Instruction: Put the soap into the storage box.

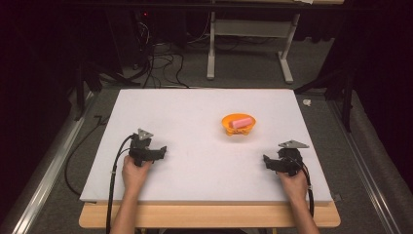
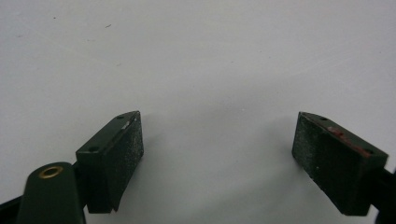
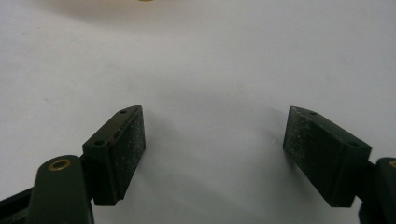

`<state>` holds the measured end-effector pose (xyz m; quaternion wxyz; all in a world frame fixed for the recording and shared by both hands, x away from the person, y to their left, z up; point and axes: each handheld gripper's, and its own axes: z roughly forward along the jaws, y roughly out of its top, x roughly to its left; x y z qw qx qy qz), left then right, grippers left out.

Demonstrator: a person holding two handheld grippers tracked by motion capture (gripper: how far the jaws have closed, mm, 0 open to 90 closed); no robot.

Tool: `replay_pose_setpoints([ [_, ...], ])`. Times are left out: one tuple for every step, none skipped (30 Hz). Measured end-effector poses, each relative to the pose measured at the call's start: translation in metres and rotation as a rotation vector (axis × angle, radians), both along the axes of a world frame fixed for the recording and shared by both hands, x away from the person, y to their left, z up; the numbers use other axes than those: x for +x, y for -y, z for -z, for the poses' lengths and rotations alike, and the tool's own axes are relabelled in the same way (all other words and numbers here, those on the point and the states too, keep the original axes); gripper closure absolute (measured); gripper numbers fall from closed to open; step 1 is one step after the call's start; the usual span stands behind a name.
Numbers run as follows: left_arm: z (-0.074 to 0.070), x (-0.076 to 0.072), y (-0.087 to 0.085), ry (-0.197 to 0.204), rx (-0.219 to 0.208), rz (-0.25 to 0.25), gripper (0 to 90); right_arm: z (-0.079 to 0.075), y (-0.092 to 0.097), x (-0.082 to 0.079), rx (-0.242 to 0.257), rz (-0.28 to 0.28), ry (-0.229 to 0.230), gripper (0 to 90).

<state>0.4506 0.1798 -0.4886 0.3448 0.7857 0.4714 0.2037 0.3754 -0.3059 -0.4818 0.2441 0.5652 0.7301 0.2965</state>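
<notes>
A pink block (image 1: 242, 122) is seen lying on its side in a small orange bowl (image 1: 227, 125) on the right half of the white desk (image 1: 195, 112), at mid depth. The bowl stands well apart from both grippers, nearer the right one. The left gripper (image 1: 159, 152) is held low over the near left part of the desk, and the right gripper (image 1: 267, 162) low over the near right part; both are pointed inward. In the left gripper view the fingers (image 2: 116, 158) are spread wide over bare desk, with nothing between them. In the right gripper view the fingers (image 3: 119, 151) are likewise parted and empty, and a blurred orange edge is glimpsed at the far top of that view. The block is judged to be light and probably soft or rubbery, like an eraser or a sponge, so it should be taken with a gentle squeeze. It is best gripped across its short width near the middle, from above, so that the bowl's rim is cleared. The bowl looks like thin plastic with small feet and is likely to slide or tip if it is knocked; it could be steadied at its rim with the left gripper.
</notes>
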Motion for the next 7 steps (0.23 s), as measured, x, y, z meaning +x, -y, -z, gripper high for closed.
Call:
replay_pose_setpoints([
  [0.0000,0.0000,0.0000,0.000,0.000,0.000,17.0,0.0001,-0.0001,0.0000,-0.001,0.000,0.000,21.4],
  [0.0000,0.0000,0.0000,0.000,0.000,0.000,17.0,0.0001,-0.0003,-0.0002,-0.001,-0.001,0.001,21.3],
  [0.0000,0.0000,0.0000,0.000,0.000,-0.001,16.9,0.0002,0.0000,-0.0002,0.001,0.000,0.001,21.3],
  [0.0001,0.0000,0.0001,0.000,-0.002,-0.002,16.9,0.0002,0.0002,-0.0004,0.003,0.000,0.000,21.3],
  [0.0001,0.0000,0.0001,0.001,-0.002,-0.002,17.0,0.0004,0.0003,-0.0003,0.003,-0.002,0.003,21.3],
  [0.0001,0.0001,0.0001,0.000,-0.002,-0.002,17.0,0.0003,0.0002,-0.0003,0.005,-0.001,0.001,21.3],
  [0.0001,0.0000,0.0001,0.000,-0.003,-0.003,16.9,0.0003,0.0003,-0.0003,0.008,0.000,0.001,21.2],
])
